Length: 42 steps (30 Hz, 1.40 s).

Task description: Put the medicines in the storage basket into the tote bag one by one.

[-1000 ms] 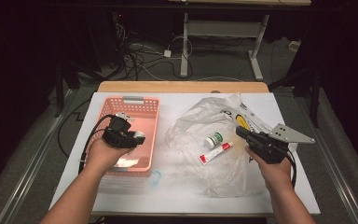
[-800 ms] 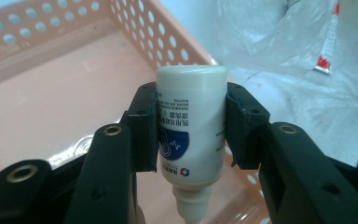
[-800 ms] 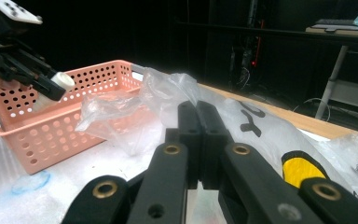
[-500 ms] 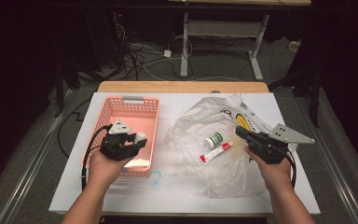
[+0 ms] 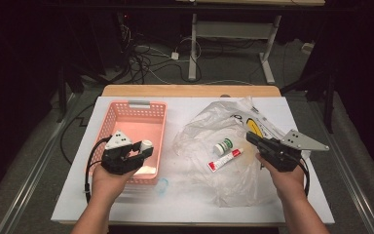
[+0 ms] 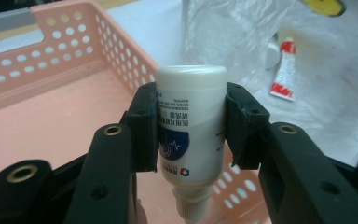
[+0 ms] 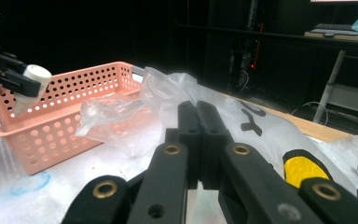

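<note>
A white bottle with a blue-marked label is clamped between the pads of my left gripper, cap toward the camera. It hangs over the near right part of the pink perforated basket. At the right, my right gripper is shut with nothing in it, its jaws pointing left over a crumpled clear plastic bag. On the bag lie a red-and-white tube and a small white jar with green print, both just left of the right gripper's tips.
A small bluish ring lies on the white tabletop just in front of the basket's near right corner. Part of the bag carries a yellow and black print. Cables and desk legs stand on the dark floor beyond the table.
My left hand has shifted a little toward the near side of the basket, still carrying the bottle. The right hand has stayed put.
</note>
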{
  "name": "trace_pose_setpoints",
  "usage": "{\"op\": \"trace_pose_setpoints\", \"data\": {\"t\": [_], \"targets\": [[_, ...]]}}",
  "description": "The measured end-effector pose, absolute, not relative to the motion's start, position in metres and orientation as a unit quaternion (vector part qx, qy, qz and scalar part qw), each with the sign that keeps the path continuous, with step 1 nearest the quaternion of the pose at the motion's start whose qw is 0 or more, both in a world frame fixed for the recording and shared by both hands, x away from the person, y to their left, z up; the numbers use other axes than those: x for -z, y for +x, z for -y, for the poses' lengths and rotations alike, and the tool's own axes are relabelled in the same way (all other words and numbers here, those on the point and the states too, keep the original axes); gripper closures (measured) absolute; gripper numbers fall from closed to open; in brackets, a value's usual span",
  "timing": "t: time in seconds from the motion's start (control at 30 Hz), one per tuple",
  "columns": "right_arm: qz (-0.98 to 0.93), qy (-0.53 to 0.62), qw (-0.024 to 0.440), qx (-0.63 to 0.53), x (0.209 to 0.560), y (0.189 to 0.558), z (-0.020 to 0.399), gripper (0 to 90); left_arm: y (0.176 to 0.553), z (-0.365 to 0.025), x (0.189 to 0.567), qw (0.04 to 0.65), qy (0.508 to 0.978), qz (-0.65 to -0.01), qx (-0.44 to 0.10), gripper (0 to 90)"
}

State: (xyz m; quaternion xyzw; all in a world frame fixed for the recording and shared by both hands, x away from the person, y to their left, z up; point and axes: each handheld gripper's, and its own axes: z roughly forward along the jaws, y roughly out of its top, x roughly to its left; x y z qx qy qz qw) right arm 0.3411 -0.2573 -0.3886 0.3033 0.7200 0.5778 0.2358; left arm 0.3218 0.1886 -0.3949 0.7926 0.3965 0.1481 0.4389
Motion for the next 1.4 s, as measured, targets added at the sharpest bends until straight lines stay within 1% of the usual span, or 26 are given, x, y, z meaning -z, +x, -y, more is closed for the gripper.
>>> {"op": "trace_pose_setpoints", "data": {"t": [0.33, 0.53, 0.7, 0.9, 1.17, 1.27, 1.33, 1.4], "targets": [[-0.717, 0.302, 0.237, -0.581, 0.386, 0.339, 0.258, 90.0, 0.308, -0.174, 0.374, 0.484, 0.783, -0.364, -0.142, 58.1], [-0.719, 0.303, 0.236, -0.580, 0.387, 0.340, 0.257, 90.0, 0.302, -0.155, 0.370, 0.492, 0.791, -0.337, -0.135, 58.0], [-0.720, 0.301, 0.235, -0.579, 0.387, 0.340, 0.257, 90.0, 0.301, -0.134, 0.374, 0.488, 0.802, -0.322, -0.126, 58.1], [-0.719, 0.303, 0.235, -0.580, 0.388, 0.340, 0.257, 90.0, 0.304, -0.099, 0.381, 0.477, 0.818, -0.298, -0.122, 58.0], [-0.722, 0.299, 0.234, -0.578, 0.389, 0.340, 0.254, 90.0, 0.313, -0.058, 0.390, 0.468, 0.831, -0.278, -0.112, 58.0], [-0.722, 0.298, 0.233, -0.579, 0.388, 0.340, 0.254, 90.0, 0.320, -0.047, 0.396, 0.466, 0.833, -0.278, -0.106, 58.0], [-0.722, 0.299, 0.233, -0.579, 0.389, 0.339, 0.254, 90.0, 0.327, -0.042, 0.400, 0.469, 0.832, -0.284, -0.089, 58.0], [-0.721, 0.300, 0.232, -0.579, 0.389, 0.339, 0.254, 90.0, 0.331, -0.038, 0.404, 0.468, 0.831, -0.286, -0.088, 58.0]]}}
